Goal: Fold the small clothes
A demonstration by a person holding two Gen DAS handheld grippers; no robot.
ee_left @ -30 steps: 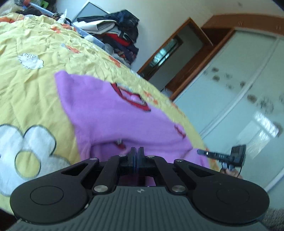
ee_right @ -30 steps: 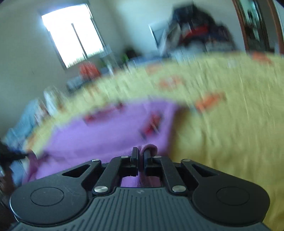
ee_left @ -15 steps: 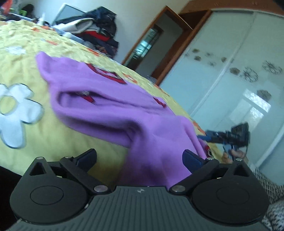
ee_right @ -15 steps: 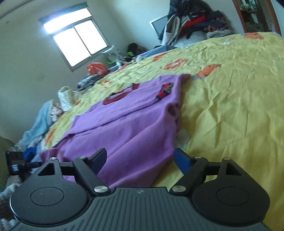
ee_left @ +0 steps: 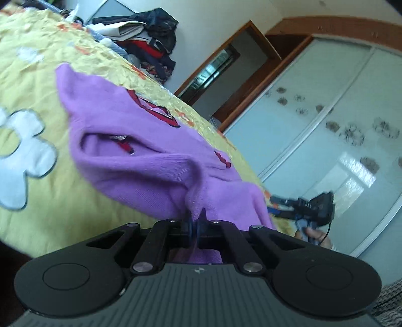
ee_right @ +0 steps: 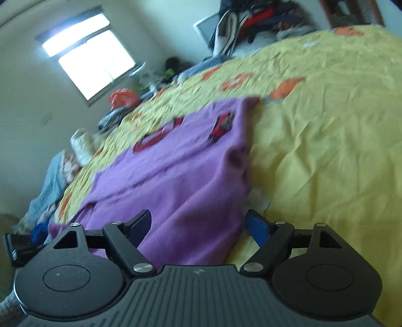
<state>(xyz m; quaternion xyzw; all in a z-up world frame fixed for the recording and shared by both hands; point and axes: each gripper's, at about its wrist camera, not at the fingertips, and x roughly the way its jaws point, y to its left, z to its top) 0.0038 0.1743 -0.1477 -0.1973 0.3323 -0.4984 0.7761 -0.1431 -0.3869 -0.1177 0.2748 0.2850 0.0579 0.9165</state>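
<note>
A small purple garment (ee_left: 140,161) with red patches lies on a yellow bedspread (ee_left: 32,78). In the left wrist view my left gripper (ee_left: 195,221) is shut on a bunched near edge of the purple garment, which rises in a ridge to the jaws. In the right wrist view the garment (ee_right: 176,181) lies flatter on the bedspread (ee_right: 326,151). My right gripper (ee_right: 201,226) is open with its jaws wide apart astride the garment's near edge, holding nothing. The right gripper (ee_left: 309,206) also shows at the far right of the left wrist view.
A pile of dark and red clothes (ee_left: 148,45) sits at the far end of the bed, also in the right wrist view (ee_right: 253,22). More clothes and bags (ee_right: 75,151) lie along the bed's left side under a window (ee_right: 88,57). A wardrobe with glass doors (ee_left: 339,125) stands beyond the bed.
Both grippers let go of the garment half a second ago. Since then my left gripper has shut again on the near edge, and the right gripper has stayed open.
</note>
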